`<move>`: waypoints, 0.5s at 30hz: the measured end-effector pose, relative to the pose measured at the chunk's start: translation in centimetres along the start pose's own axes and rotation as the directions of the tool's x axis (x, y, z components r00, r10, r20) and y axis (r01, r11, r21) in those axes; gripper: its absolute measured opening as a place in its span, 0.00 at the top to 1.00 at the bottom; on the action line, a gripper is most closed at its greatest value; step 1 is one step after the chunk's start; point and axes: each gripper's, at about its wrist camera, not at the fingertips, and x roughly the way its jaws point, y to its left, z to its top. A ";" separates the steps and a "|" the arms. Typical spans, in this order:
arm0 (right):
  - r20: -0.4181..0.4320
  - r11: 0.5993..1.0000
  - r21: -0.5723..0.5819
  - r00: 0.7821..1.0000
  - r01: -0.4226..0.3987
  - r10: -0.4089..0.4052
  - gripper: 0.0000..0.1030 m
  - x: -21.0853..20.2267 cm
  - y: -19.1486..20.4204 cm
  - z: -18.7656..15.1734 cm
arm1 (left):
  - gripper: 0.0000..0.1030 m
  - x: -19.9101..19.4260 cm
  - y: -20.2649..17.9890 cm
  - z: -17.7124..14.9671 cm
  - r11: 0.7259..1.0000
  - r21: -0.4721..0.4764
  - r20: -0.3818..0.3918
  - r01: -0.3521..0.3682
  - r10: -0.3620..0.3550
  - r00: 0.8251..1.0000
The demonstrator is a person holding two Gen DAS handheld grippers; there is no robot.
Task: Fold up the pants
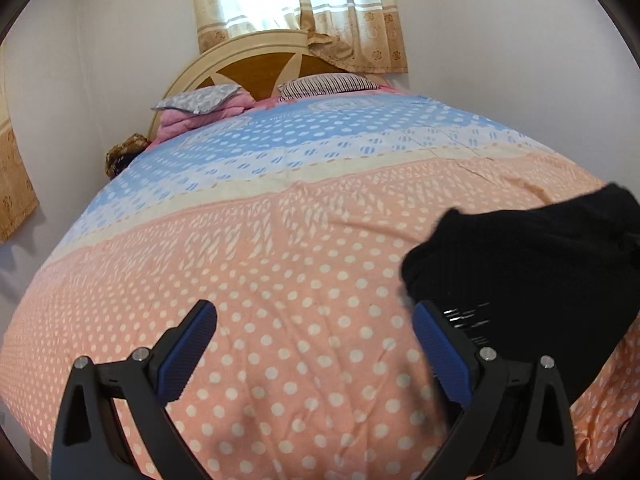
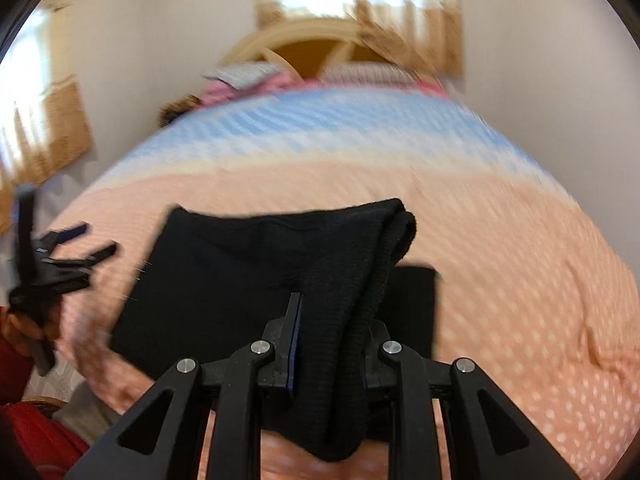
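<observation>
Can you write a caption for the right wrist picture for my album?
Right gripper lifts black pants, jaws shut on a fold, above the dotted bedspread.

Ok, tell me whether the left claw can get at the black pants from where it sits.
Probably yes. The left claw is open and empty over the bedspread, and the pants lie right beside it with nothing between.

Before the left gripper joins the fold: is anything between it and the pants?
Nothing visible. The left gripper stands open over bare bedspread, and the pants lie just to its right, already clamped by the right gripper.
</observation>
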 end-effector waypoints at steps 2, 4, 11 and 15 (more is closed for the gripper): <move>-0.065 0.999 0.011 0.997 0.047 -0.046 0.79 1.7 -1.7 -0.9 | 0.02 0.1 -0.2 0.0 1.000 0.006 -0.003 -0.003 0.003 1.000; -0.114 0.998 0.048 0.993 0.035 -0.030 0.79 3.3 -2.9 -1.8 | 0.02 0.4 -0.5 -0.1 1.000 0.011 -0.010 -0.006 0.006 1.000; -0.086 0.998 0.066 0.996 0.012 -0.006 0.72 3.9 -3.4 -2.5 | 0.02 0.5 -3.1 1.2 0.999 0.033 0.003 0.042 -0.043 0.999; -0.050 0.995 0.098 0.998 0.036 -0.031 0.62 1.8 -4.0 -2.1 | 0.02 0.3 -5.8 2.1 0.994 0.086 0.018 0.062 -0.063 0.998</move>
